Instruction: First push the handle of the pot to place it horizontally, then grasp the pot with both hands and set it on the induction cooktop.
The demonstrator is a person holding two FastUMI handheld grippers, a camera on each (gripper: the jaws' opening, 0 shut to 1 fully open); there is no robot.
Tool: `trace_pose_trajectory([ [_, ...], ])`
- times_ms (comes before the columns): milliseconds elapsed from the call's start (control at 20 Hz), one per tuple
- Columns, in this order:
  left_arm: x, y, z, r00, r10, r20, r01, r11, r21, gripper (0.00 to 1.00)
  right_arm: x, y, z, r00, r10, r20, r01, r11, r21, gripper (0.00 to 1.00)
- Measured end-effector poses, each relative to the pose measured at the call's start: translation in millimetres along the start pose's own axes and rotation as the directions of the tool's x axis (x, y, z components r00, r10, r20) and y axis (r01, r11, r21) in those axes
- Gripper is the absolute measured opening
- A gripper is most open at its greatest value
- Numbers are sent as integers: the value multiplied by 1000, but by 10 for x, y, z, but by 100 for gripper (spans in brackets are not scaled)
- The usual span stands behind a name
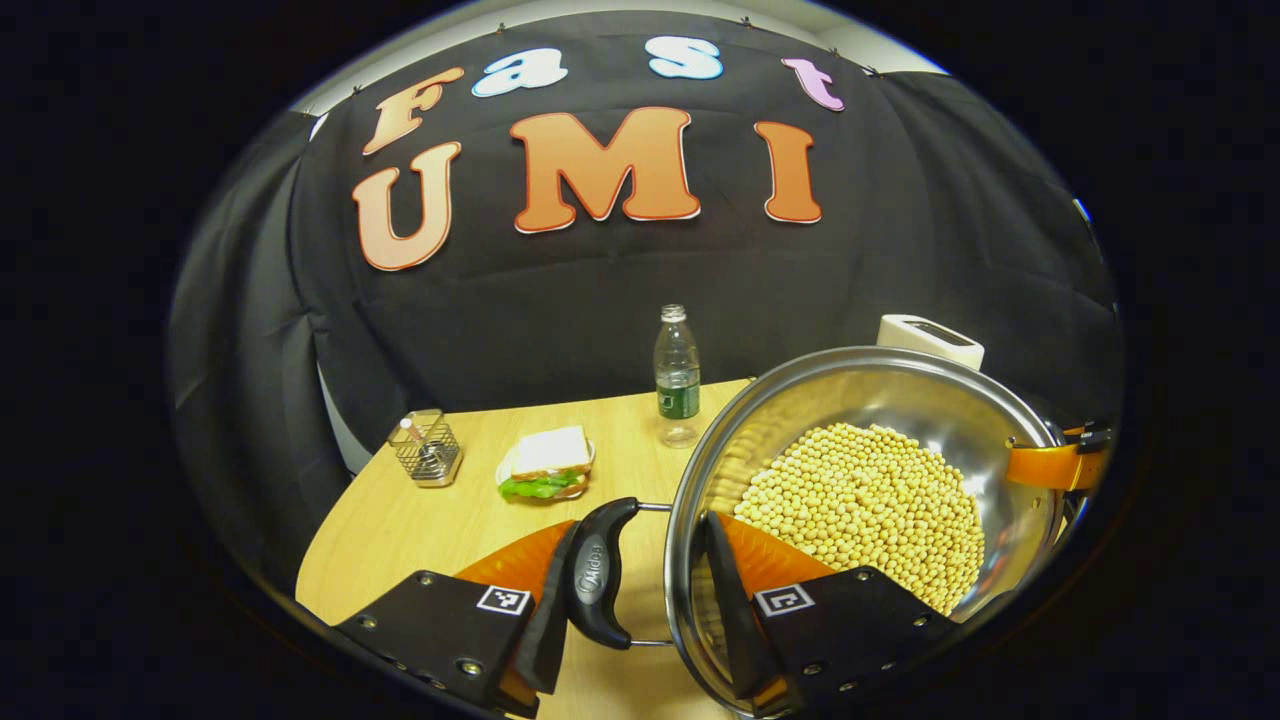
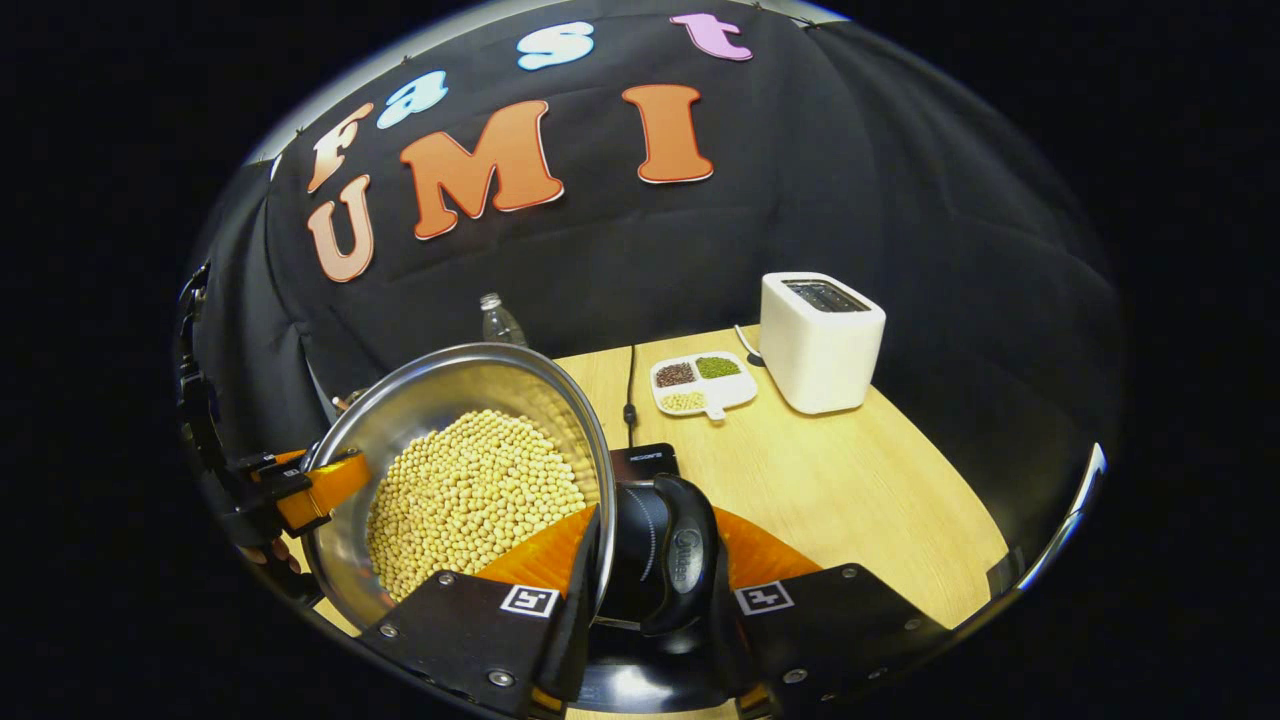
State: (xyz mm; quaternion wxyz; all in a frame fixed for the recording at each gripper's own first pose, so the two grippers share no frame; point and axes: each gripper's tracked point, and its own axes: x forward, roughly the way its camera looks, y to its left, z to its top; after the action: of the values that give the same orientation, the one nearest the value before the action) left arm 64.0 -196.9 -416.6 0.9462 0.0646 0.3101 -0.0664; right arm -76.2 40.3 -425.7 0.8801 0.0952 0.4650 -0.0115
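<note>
One pot (image 1: 870, 500) of beans, lifted above the surface (image 1: 440, 520). Left gripper (image 1: 640, 600) clamps one side handle (image 1: 598, 575); right gripper (image 2: 650, 590) clamps the other handle (image 2: 672, 565). One bottle (image 1: 677, 375), one toaster (image 2: 820, 340).

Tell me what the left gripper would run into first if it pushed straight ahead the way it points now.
Its fingers already straddle the steel pot's black side handle and rim, so pushing on drives the left gripper into the pot wall; beyond stands a clear plastic bottle, though depth is uncertain.
</note>
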Motion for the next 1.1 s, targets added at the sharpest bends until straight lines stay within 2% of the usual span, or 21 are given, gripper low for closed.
trace_pose_trajectory([
  [450,407,-206,-166,1000,-18,-15,18,999,-31,66,316,-220,-17,999,-35,11,35,999,-32,50],
  [1100,608,-167,-302,999,9,-39,-10,1000,-24,66,630,-201,-135,1000,-2,-24,1,1000,-15,50],
])
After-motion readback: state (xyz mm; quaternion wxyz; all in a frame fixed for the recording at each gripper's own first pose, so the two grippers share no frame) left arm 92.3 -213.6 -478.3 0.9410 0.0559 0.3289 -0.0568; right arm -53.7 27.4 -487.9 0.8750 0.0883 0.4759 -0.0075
